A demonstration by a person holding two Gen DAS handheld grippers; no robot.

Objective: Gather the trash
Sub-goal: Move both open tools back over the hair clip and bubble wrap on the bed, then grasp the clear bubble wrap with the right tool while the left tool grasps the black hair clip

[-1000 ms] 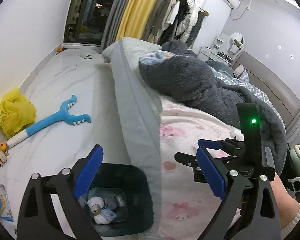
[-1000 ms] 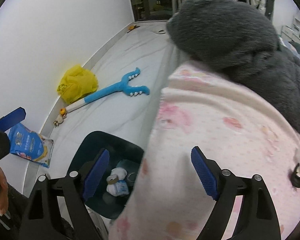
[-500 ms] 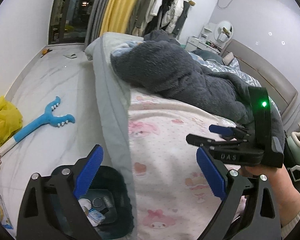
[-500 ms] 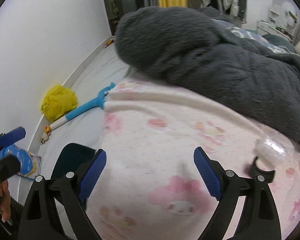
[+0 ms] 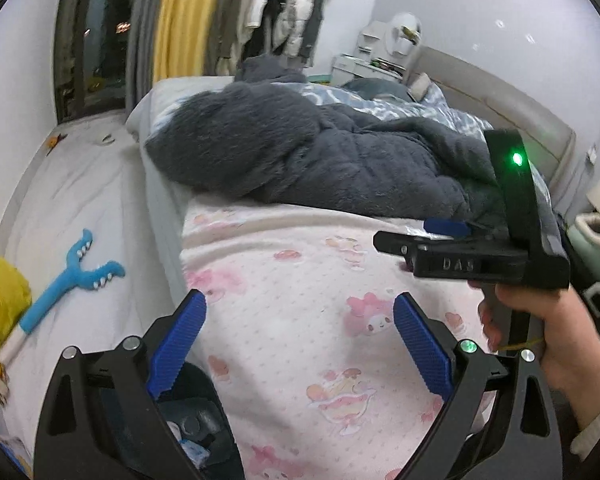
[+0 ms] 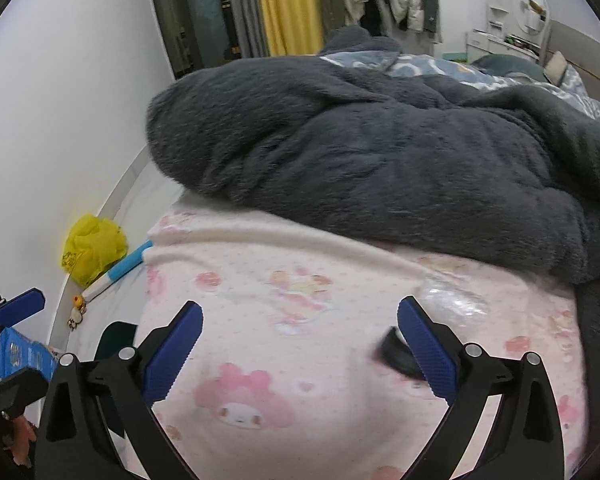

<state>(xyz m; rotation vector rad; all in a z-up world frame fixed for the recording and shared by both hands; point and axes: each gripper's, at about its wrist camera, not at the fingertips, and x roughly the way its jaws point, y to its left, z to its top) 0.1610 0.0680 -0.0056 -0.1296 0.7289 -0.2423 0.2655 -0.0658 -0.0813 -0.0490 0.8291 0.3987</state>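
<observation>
A crumpled clear plastic wrapper (image 6: 454, 300) lies on the pink cartoon-print blanket (image 6: 284, 320), just below the grey fleece. Beside it sits a small black curved piece (image 6: 394, 354), right against the inner side of my right finger. My right gripper (image 6: 300, 350) hovers over the blanket, its jaws opening wide with only blanket between them. My left gripper (image 5: 300, 344) is open and empty above the bed's edge. The dark trash bin (image 5: 198, 412), with scraps inside, stands on the floor under its left finger. A hand holds the right gripper (image 5: 416, 236) at the right of the left wrist view.
A grey fleece blanket (image 6: 380, 152) is heaped across the bed beyond the pink one. On the floor by the wall lie a yellow bag (image 5: 0, 300), a blue forked toy (image 5: 72, 280) and a blue packet (image 6: 20, 356). The bin's rim (image 6: 116, 332) shows left of the bed.
Both views have swung from the floor and bin toward the bed top. The right gripper moved over the pink blanket toward the clear wrapper, and its jaws spread a little wider.
</observation>
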